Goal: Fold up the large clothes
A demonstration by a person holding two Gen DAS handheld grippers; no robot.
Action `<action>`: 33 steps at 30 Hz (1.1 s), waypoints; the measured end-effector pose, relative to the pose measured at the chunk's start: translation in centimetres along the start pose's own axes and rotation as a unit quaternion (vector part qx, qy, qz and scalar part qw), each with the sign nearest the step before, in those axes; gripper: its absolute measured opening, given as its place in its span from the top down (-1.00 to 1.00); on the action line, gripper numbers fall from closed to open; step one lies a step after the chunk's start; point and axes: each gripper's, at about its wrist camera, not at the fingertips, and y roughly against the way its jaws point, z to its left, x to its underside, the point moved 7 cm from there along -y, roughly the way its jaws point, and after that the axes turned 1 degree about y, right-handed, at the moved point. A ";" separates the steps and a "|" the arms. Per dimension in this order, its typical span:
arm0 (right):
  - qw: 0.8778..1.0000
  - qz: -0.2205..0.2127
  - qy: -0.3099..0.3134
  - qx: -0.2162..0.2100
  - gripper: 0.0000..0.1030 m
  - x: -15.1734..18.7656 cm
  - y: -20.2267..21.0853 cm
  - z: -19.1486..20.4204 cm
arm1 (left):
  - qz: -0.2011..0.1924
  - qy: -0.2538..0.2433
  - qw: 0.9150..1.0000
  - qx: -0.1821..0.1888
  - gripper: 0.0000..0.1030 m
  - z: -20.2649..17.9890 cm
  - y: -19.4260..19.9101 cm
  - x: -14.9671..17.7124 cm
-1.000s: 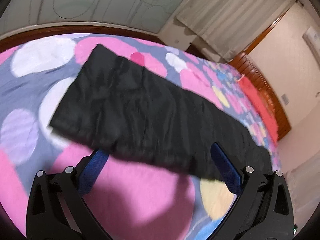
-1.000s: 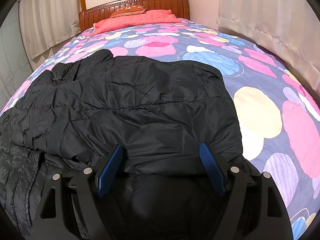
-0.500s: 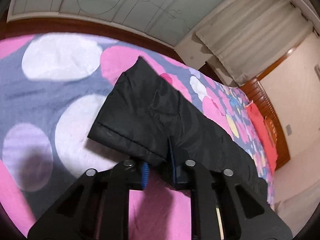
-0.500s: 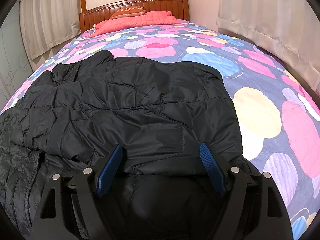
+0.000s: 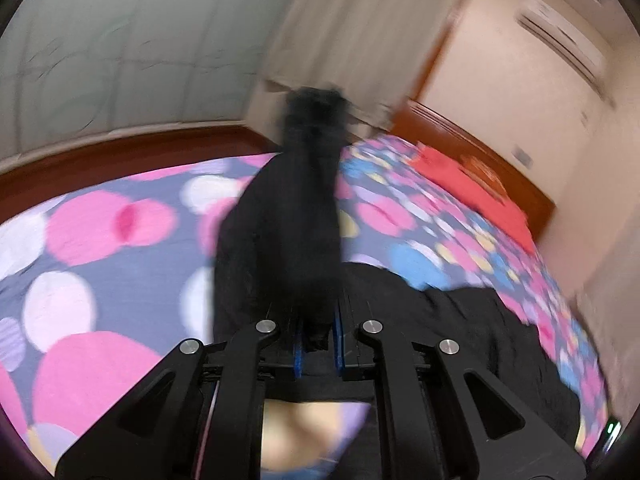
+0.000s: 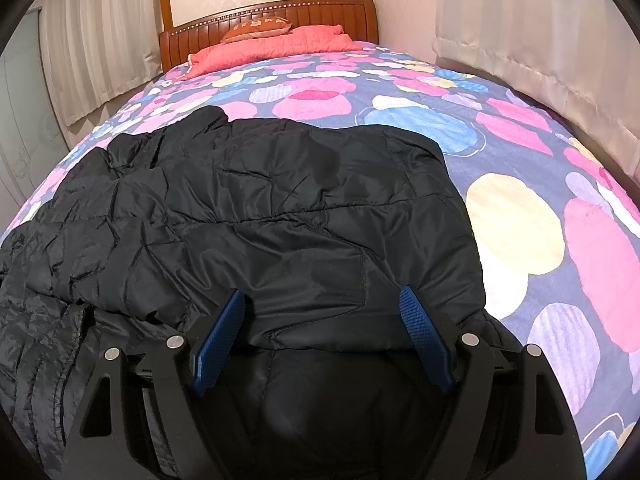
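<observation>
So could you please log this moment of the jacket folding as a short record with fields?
garment: black jacket, spread on the bed
surface: bedspread with coloured circles
left tongs: shut on a sleeve of the jacket, which is lifted off the bed; view blurred
right tongs: open, over the jacket's near edge, gripping nothing
head of bed: red pillow against the wooden headboard

no legible text, gold lettering on the orange pillow too small to read, no brand marks or numbers
</observation>
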 end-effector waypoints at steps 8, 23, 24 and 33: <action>1.000 -0.004 -0.006 -0.007 -0.53 0.2 0.1 -0.1 | 0.048 -0.102 0.991 0.074 0.80 -14.4 -2.1 4.9; 1.000 -0.007 -0.010 -0.012 -0.53 0.2 0.1 -0.2 | 0.129 -0.228 0.954 0.145 0.80 -28.7 -4.8 18.8; 1.000 -0.007 -0.011 -0.012 -0.53 0.2 0.1 -0.2 | 0.133 -0.236 0.952 0.142 0.80 -29.1 -5.1 19.4; 1.000 -0.006 -0.009 -0.010 -0.53 0.2 0.0 0.0 | 0.143 -0.234 0.952 0.137 -0.02 -28.9 -4.7 20.1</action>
